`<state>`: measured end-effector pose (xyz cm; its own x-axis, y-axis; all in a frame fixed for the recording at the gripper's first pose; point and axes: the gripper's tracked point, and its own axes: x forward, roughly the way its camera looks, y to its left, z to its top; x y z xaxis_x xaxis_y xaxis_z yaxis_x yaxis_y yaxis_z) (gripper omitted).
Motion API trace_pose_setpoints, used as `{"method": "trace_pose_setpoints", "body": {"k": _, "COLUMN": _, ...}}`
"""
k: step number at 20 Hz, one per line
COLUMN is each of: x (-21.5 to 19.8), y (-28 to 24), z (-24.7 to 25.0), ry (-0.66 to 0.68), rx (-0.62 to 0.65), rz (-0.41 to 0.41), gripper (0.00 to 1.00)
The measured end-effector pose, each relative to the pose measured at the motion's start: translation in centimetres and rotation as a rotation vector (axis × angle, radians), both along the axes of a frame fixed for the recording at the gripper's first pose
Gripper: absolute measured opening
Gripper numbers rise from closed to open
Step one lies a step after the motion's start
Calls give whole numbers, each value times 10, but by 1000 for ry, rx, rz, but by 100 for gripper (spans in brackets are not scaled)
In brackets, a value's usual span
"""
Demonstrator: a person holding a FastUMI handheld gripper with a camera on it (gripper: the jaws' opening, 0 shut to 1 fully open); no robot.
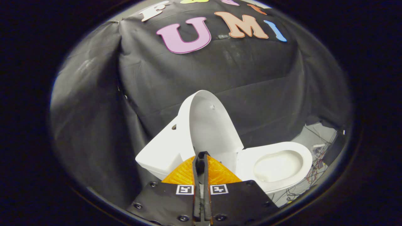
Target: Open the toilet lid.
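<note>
A white toilet stands just ahead of my fingers, seen tilted. Its lid (207,122) is raised upright, leaning back against the white tank (165,147). The seat ring and open bowl (278,164) lie to the right of the lid. My gripper (202,157) sits just in front of the lid's lower part, its two fingers pressed together with nothing between them. The fingertips overlap the base of the lid in the view; contact with it cannot be made out.
Black cloth walls rise behind and to the left of the toilet. Beyond the bowl lies a light floor patch with tangled wires (314,175) and a dark box (333,147).
</note>
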<state>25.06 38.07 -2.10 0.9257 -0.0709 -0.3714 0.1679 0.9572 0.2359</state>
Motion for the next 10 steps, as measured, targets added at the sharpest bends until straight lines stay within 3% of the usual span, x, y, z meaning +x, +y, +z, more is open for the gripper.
{"method": "trace_pose_setpoints", "body": {"k": 7, "x": 5, "y": 9, "z": 3, "ry": -15, "rx": -98, "rz": -1, "gripper": 5}}
{"method": "trace_pose_setpoints", "body": {"k": 10, "x": 5, "y": 9, "z": 5, "ry": -13, "rx": -210, "rz": -4, "gripper": 5}}
